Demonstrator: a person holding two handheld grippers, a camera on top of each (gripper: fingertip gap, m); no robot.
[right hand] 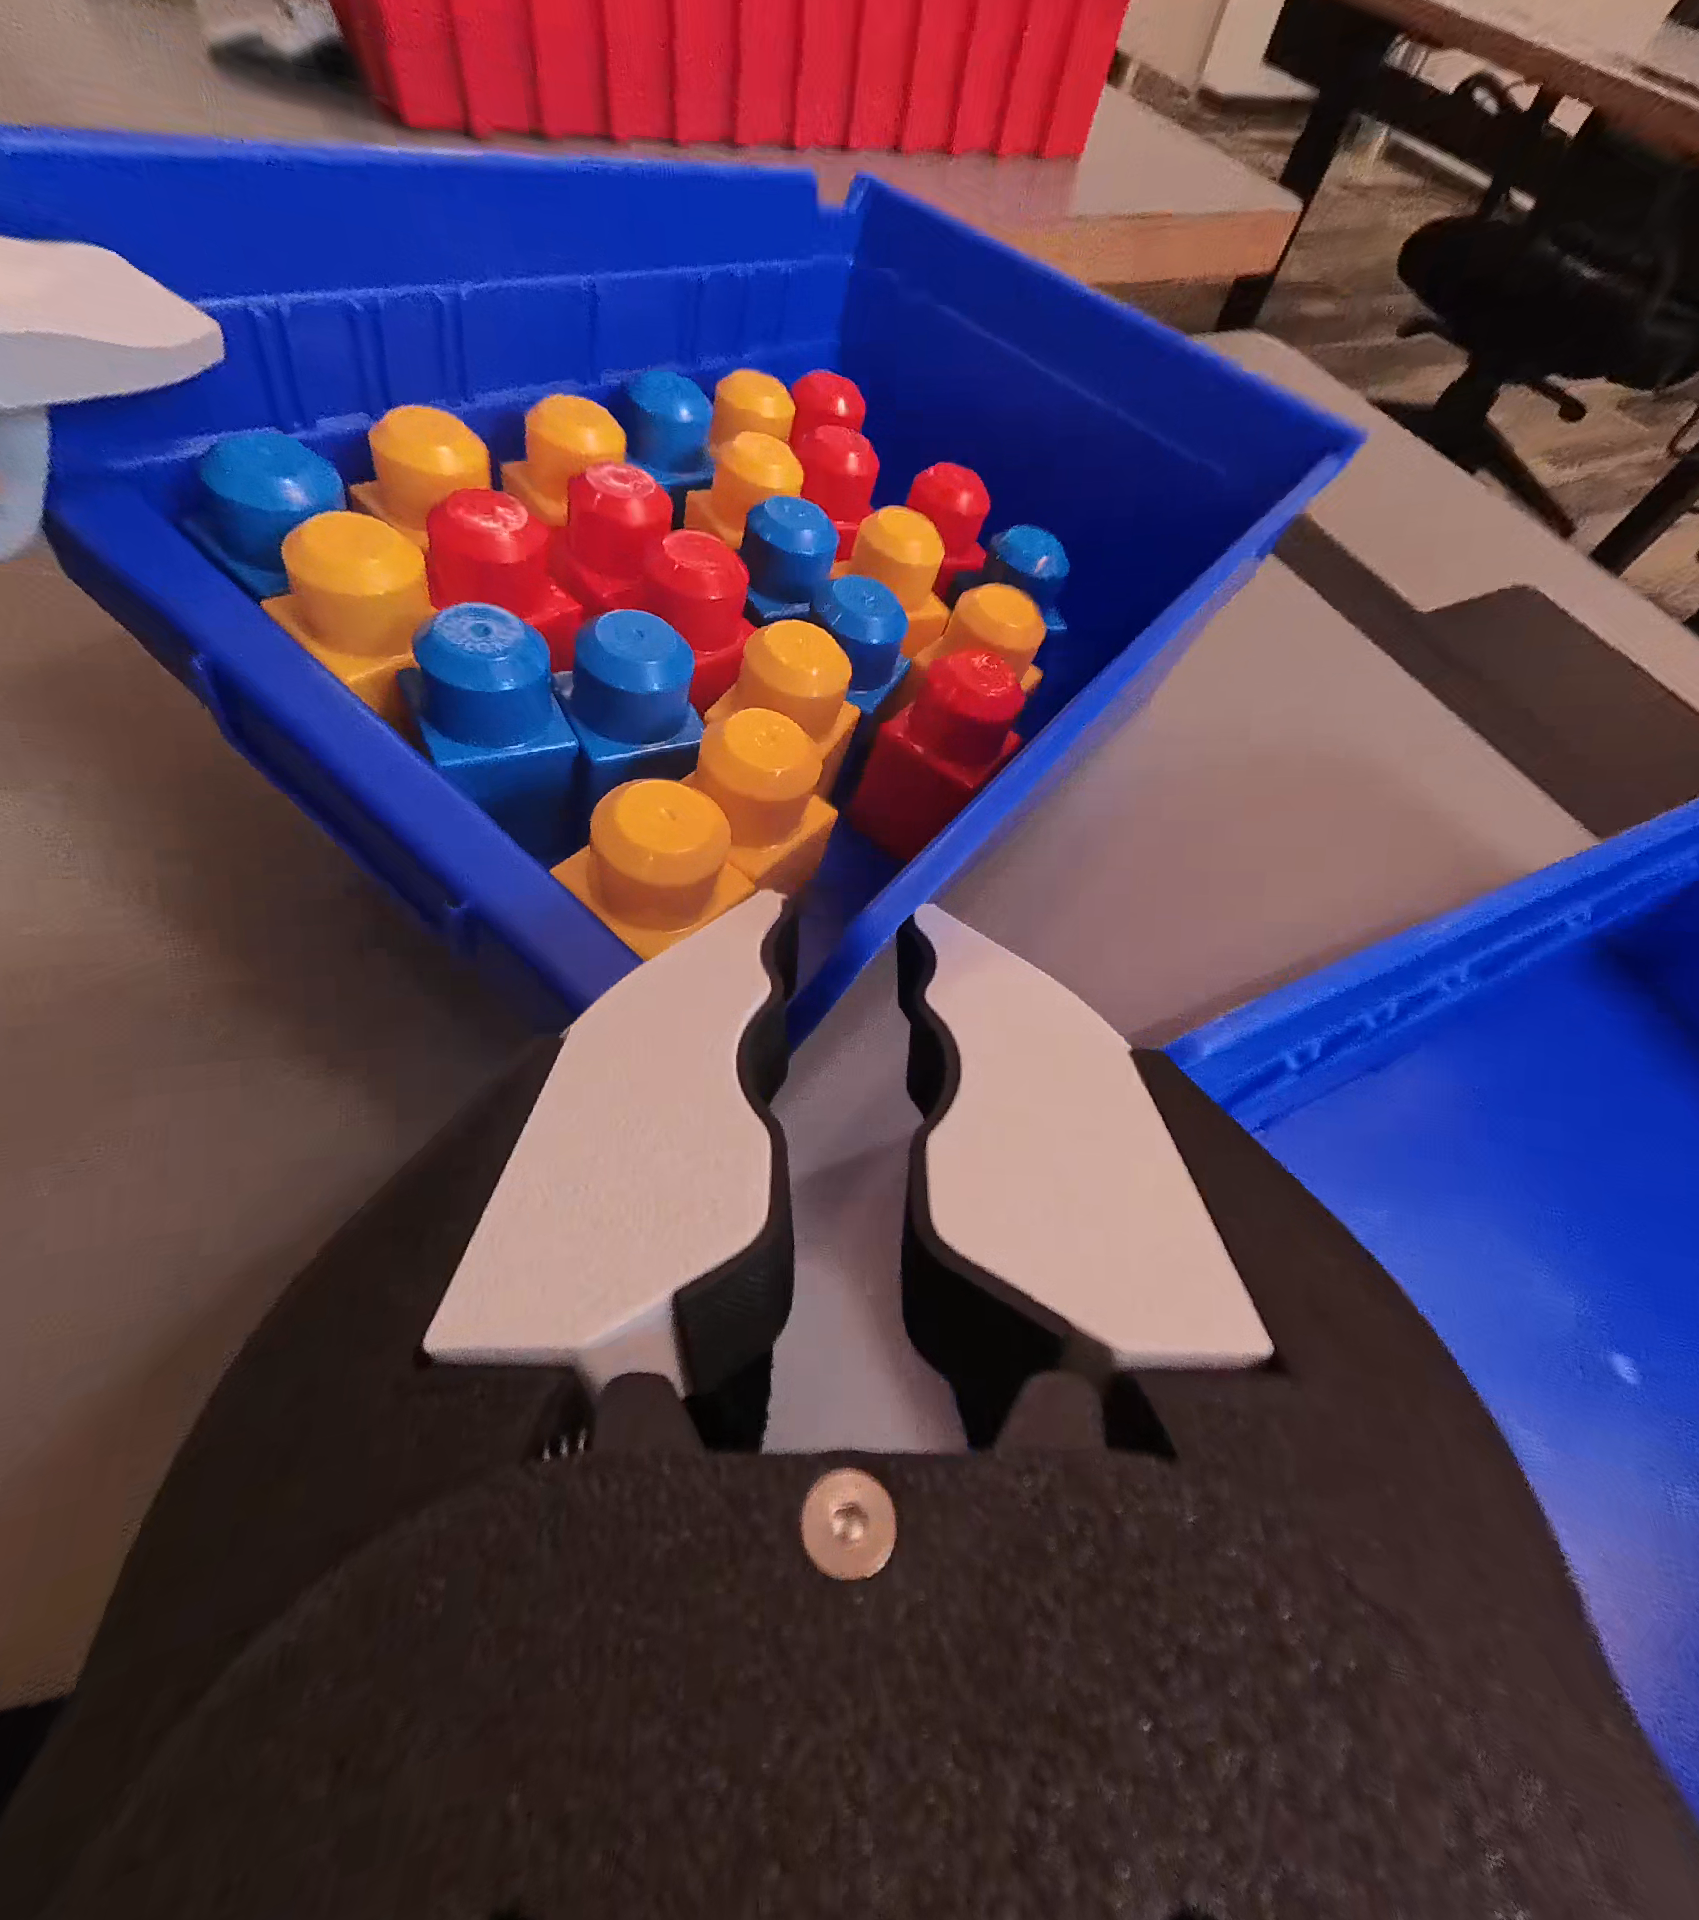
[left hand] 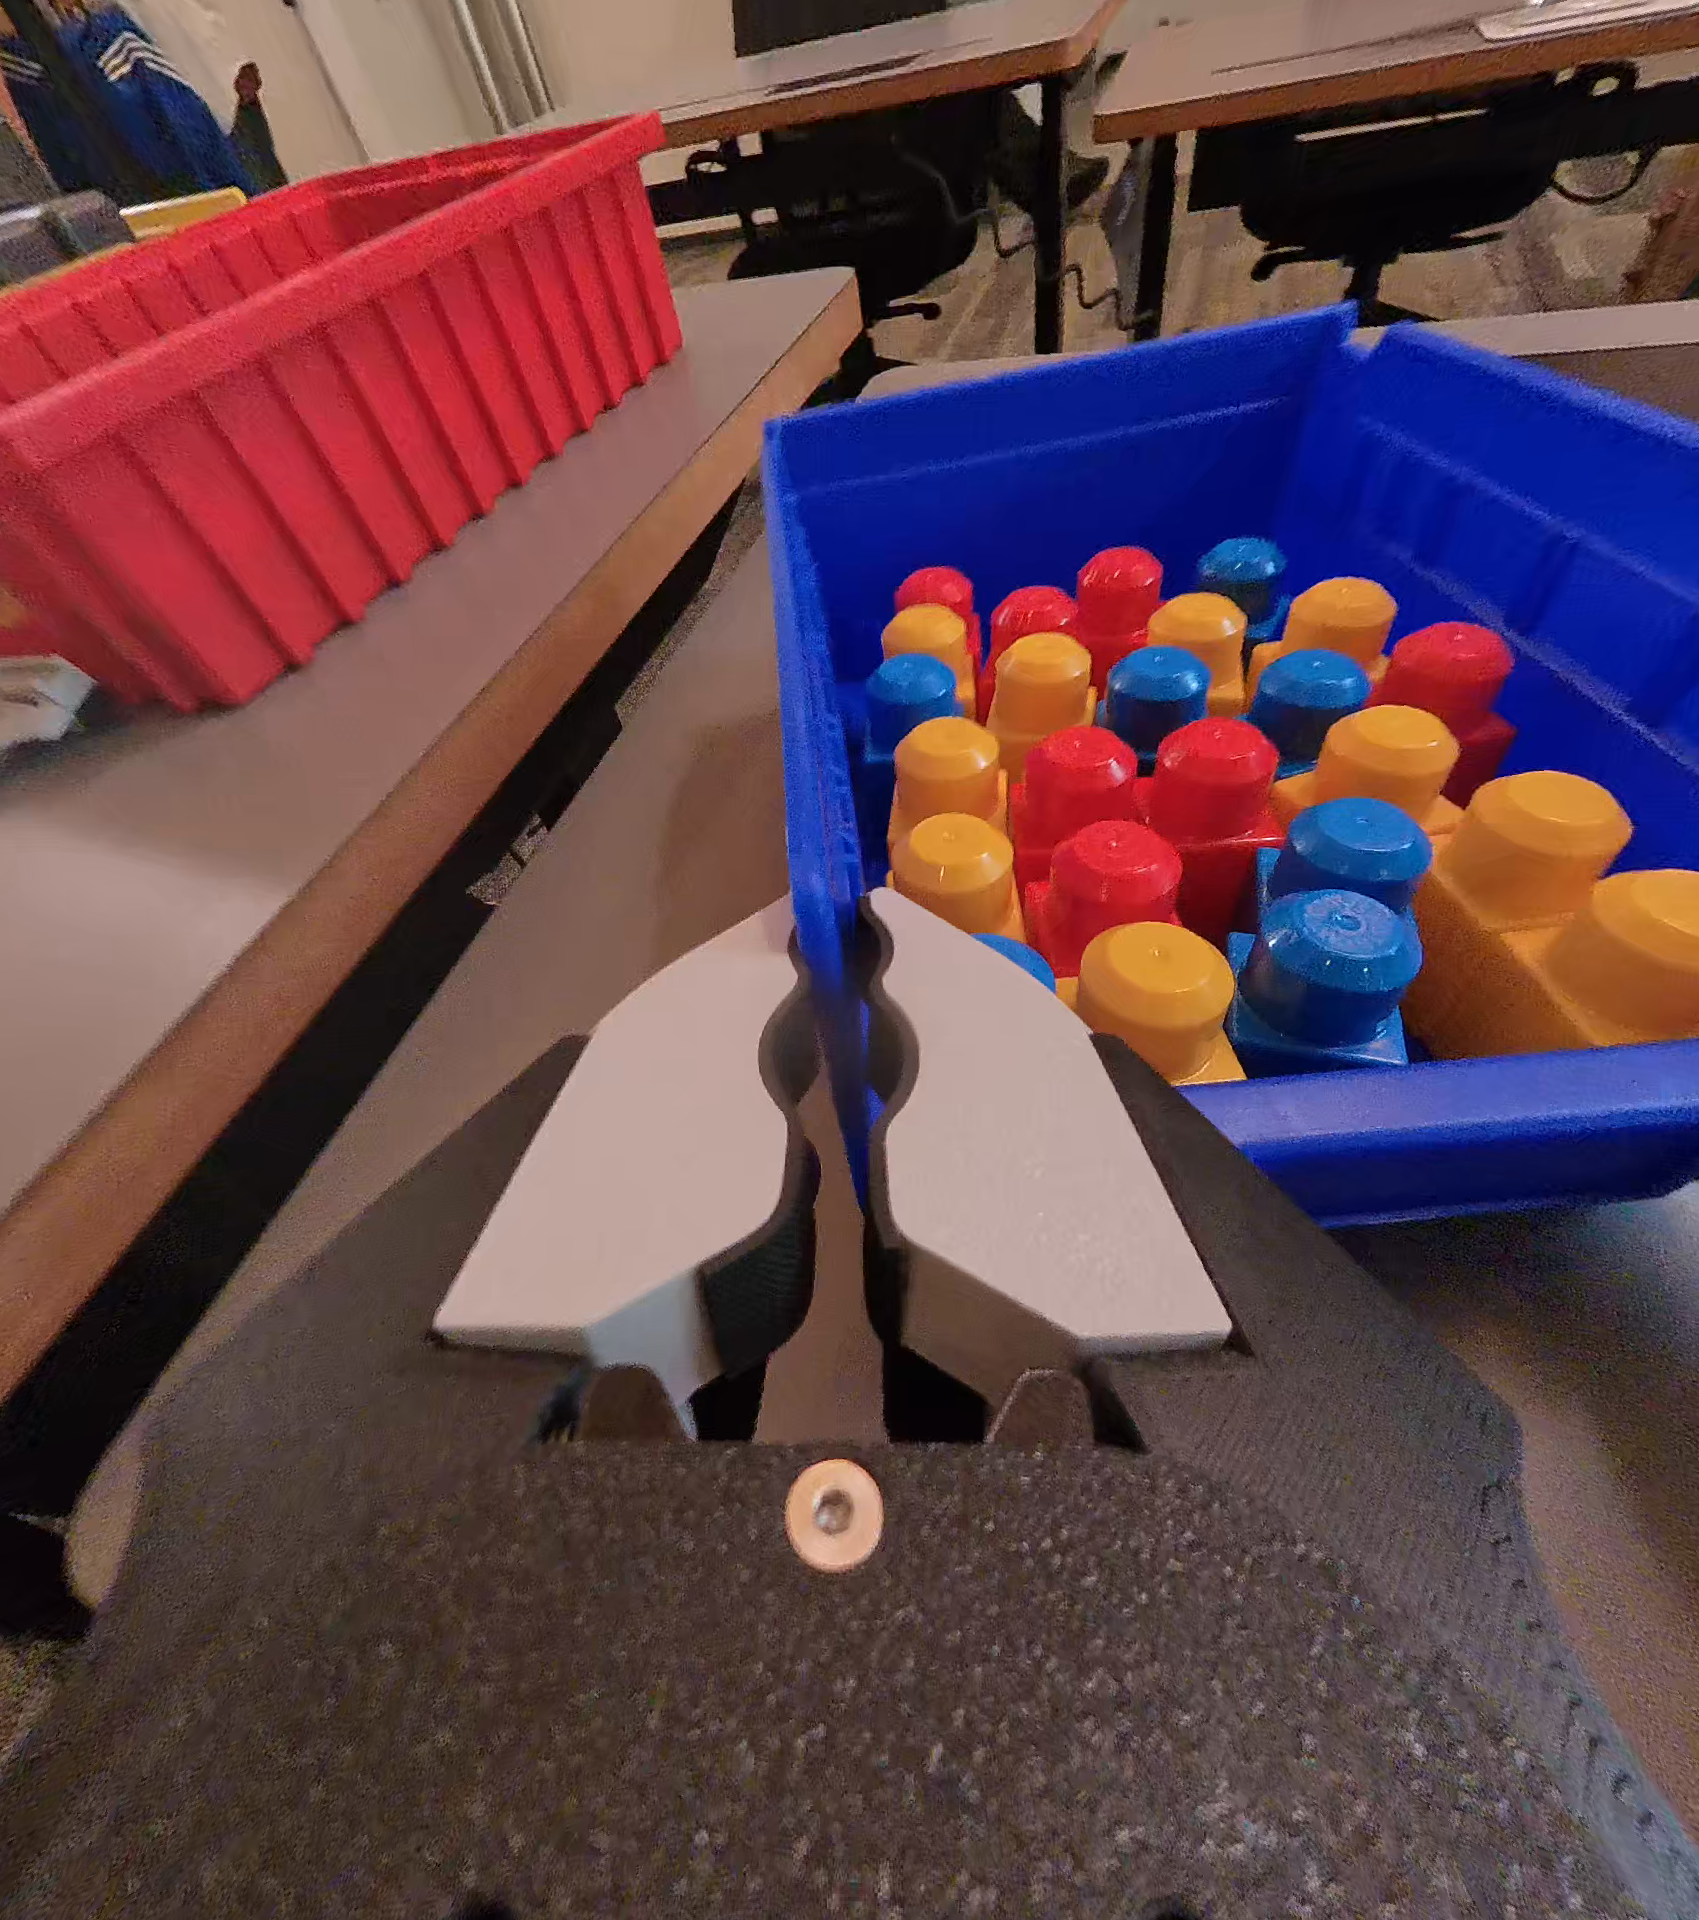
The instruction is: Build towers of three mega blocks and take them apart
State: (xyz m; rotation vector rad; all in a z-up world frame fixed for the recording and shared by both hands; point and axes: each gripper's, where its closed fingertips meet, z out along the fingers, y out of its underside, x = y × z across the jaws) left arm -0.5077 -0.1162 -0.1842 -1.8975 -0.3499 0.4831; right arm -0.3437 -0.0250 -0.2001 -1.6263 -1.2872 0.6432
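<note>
Evidently the left gripper (left hand: pixel 832 940) is pinching the bin (left hand: pixel 1032 488) wall at its 9 o'clock side, probably steadying it. The right gripper (right hand: pixel 845 920) is hovering empty at the bin's 5 o'clock corner, fingers narrowly parted. Blocks (right hand: pixel 658 644) are sitting studs-up inside, their lower layers hidden; a second bin (right hand: pixel 1551 1039) is cropped.

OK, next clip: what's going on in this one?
A person holds a two-finger tool in each hand over a blue bin packed with red, yellow and blue mega blocks. The left tool is clamped on the bin's side wall. The right tool is open at the bin's near corner, holding nothing. No tower is visible. A second blue bin sits to the right.
</note>
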